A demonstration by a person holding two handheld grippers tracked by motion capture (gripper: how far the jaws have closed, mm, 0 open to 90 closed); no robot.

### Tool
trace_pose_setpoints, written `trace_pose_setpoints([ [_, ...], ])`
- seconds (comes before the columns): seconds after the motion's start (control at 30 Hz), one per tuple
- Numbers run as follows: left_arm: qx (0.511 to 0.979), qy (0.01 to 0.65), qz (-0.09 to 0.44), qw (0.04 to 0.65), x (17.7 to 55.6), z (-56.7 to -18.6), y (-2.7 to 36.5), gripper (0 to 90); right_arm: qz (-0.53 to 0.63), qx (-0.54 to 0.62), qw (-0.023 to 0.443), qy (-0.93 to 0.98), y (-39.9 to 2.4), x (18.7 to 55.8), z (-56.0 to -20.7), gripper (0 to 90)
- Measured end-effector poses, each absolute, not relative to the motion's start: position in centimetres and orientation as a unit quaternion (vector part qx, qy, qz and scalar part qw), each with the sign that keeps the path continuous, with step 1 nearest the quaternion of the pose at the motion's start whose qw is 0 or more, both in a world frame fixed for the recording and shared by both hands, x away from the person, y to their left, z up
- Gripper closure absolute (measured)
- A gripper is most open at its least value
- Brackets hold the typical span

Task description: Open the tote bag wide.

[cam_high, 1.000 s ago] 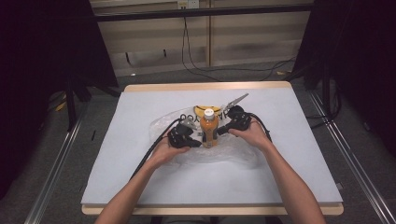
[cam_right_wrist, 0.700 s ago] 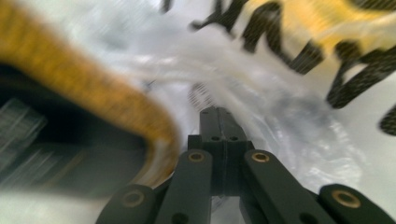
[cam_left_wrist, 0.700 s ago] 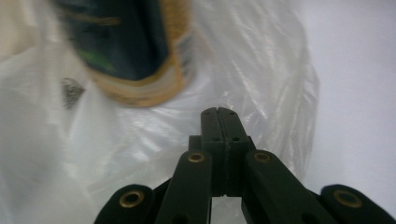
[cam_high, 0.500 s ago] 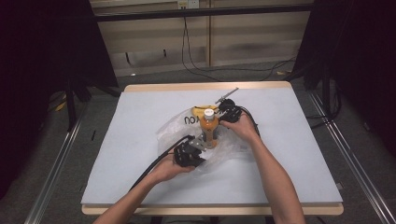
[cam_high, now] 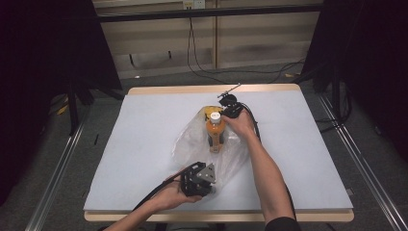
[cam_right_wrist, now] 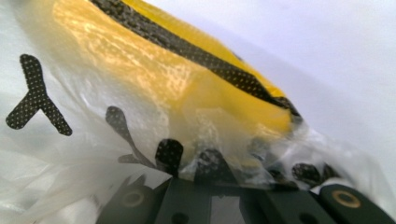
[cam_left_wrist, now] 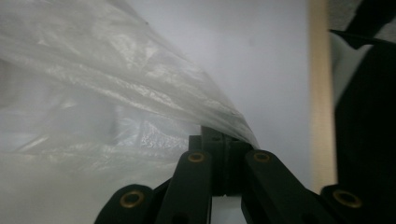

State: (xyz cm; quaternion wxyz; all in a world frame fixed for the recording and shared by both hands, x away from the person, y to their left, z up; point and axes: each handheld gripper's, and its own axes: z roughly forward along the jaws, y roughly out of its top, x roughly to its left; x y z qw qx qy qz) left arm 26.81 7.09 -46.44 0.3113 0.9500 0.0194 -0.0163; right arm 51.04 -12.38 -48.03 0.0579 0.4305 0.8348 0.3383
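A clear plastic bag point(cam_high: 211, 149) lies stretched across the middle of the white table point(cam_high: 144, 144), an orange bottle point(cam_high: 215, 132) inside it. At six o'clock, the left gripper point(cam_high: 204, 185) pinches the bag's near edge. At twelve o'clock, by a yellow packet point(cam_right_wrist: 187, 60), the right gripper point(cam_high: 230, 107) clamps its far end

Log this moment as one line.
left tongs: shut on plastic bag | right tongs: shut on plastic bag | bottle: inside bag
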Motion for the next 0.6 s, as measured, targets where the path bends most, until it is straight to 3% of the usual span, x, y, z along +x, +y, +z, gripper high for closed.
trace_pose_setpoints([
  [0.6, 0.945, 0.0, -0.053, 0.322, 25.5, -46.6, 8.4, 90.0, 0.311, 0.516, 0.14, 0.786, -14.5, 53.0, -48.1, 90.0],
])
